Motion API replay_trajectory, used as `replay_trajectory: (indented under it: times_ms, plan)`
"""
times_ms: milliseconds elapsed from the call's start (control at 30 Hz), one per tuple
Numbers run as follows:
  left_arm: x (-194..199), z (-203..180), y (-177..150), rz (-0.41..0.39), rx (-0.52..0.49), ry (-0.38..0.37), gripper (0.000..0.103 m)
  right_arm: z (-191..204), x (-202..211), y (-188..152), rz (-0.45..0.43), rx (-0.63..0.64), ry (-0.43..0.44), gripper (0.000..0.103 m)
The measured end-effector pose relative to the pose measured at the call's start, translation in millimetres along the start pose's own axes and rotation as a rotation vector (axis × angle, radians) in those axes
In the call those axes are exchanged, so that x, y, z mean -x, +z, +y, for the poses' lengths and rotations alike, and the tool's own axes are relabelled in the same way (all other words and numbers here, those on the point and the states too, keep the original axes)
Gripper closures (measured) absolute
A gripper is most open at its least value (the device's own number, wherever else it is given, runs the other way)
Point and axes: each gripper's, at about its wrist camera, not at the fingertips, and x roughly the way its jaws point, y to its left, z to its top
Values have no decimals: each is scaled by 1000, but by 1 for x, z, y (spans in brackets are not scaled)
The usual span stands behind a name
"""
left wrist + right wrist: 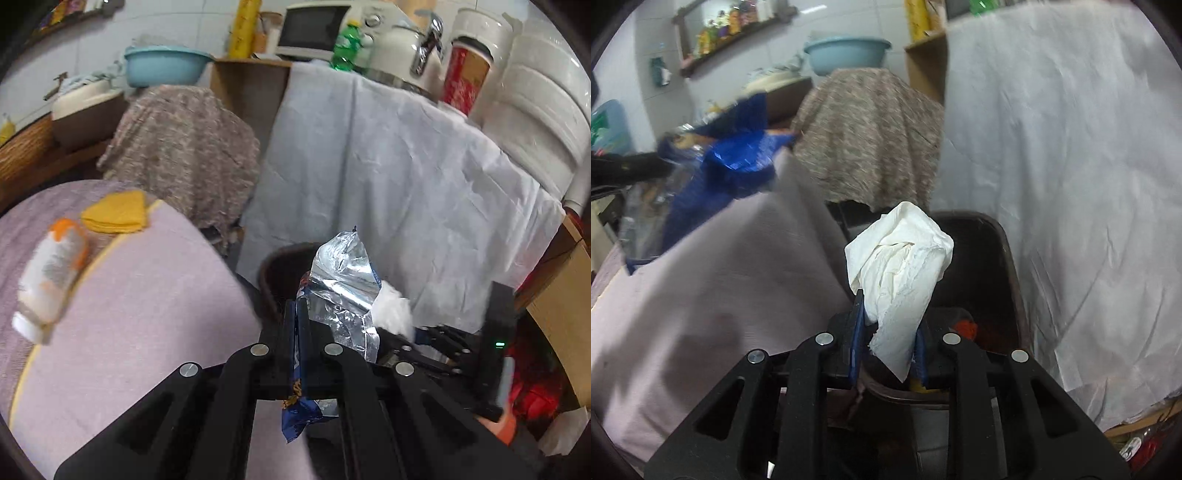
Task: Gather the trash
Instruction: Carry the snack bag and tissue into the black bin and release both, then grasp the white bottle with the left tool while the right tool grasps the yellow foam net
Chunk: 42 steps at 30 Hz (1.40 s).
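Foil from a blue snack wrapper (pixel 341 295) stands up between the fingers of the left gripper (pixel 297 332), which is clamped on it; the silver inside rises ahead of the tips and a blue printed end hangs below the jaws. Just beyond the tips sits the dark bin (pixel 280 269), with the right gripper (pixel 436 339) off to the right of the wrapper.

The right gripper (pixel 888 347) pinches a crumpled white tissue (pixel 901 269), which sticks up and forward from its blue pads directly above the bin (pixel 993 258); something red lies at the bin's bottom. In this view the wrapper (pixel 738 155) is blurred, far to the left.

Left of both claws spreads a table under a mauve cloth (pixel 140 314), carrying a lying white bottle (pixel 51 277) and a folded yellow cloth (pixel 116 212). A white sheet (pixel 399 177) hangs ahead, a speckled cloth (pixel 184 147) beside it.
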Motion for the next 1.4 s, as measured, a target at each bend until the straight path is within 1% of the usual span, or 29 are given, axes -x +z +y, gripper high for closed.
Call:
replay_trajectory:
  times_ms: [33, 133, 167, 233, 300, 367, 467, 500, 633, 767, 933, 967, 1000, 1033, 1067, 1133, 1200, 1267, 1300, 1333, 1367, 1400]
  plan:
    - [-7, -6, -1, 11, -1, -2, 100, -7, -11, -2, 14, -10, -8, 80]
    - [-34, -21, 2, 50, -4, 6, 100, -26, -42, -5, 45, -54, 7, 79]
    - [-44, -24, 2, 67, 0, 8, 100, -30, -50, -5, 45, -67, 4, 76]
    - [-64, -31, 1, 99, 11, 11, 100, -39, -67, -8, 61, -93, -14, 60]
    - [-78, -35, 0, 124, 5, 32, 100, -44, -75, -11, 66, -111, -30, 55]
    - [-91, -40, -1, 145, 2, 41, 100, -49, -77, -13, 71, -134, -45, 54]
    - [-111, -47, -2, 172, -7, 59, 100, -62, -68, -25, 67, -150, -61, 51]
    - [-119, -49, -2, 186, -12, 65, 100, -65, -63, -29, 62, -152, -76, 49]
    - [-143, -57, 0, 215, -26, 92, 100, -83, -46, -36, 52, -159, -149, 49]
    - [-160, -63, -2, 239, -28, 92, 100, -90, -27, -34, 19, -147, -191, 49]
    - [-170, -72, -5, 246, -55, 89, 100, -93, -7, -24, -35, -130, -199, 49]
    - [-171, -73, -5, 249, -62, 87, 99, -92, -3, -24, -39, -126, -200, 49]
    - [-172, -74, -6, 255, -70, 88, 96, -92, -2, -23, -44, -127, -204, 49]
    - [-171, -74, -6, 258, -73, 93, 82, -91, 0, -22, -47, -129, -203, 49]
    - [-171, -73, -4, 255, -73, 99, 57, -90, 0, -20, -48, -130, -196, 49]
    - [-160, -72, -2, 198, -64, 111, 36, -88, 1, -19, -49, -122, -195, 49]
    - [-148, -71, 1, 167, -57, 105, 34, -85, 2, -18, -48, -114, -187, 49]
    - [-139, -72, 4, 159, -60, 93, 33, -84, 2, -17, -47, -118, -176, 47]
    - [-130, -71, 5, 144, -63, 89, 31, -83, 3, -17, -47, -120, -172, 41]
    - [-123, -71, 7, 127, -65, 87, 27, -80, 2, -17, -51, -120, -169, 36]
    - [-116, -70, 7, 111, -68, 84, 24, -77, 2, -15, -57, -118, -165, 36]
    - [-106, -68, 8, 92, -68, 78, 23, -74, 3, -15, -59, -116, -160, 36]
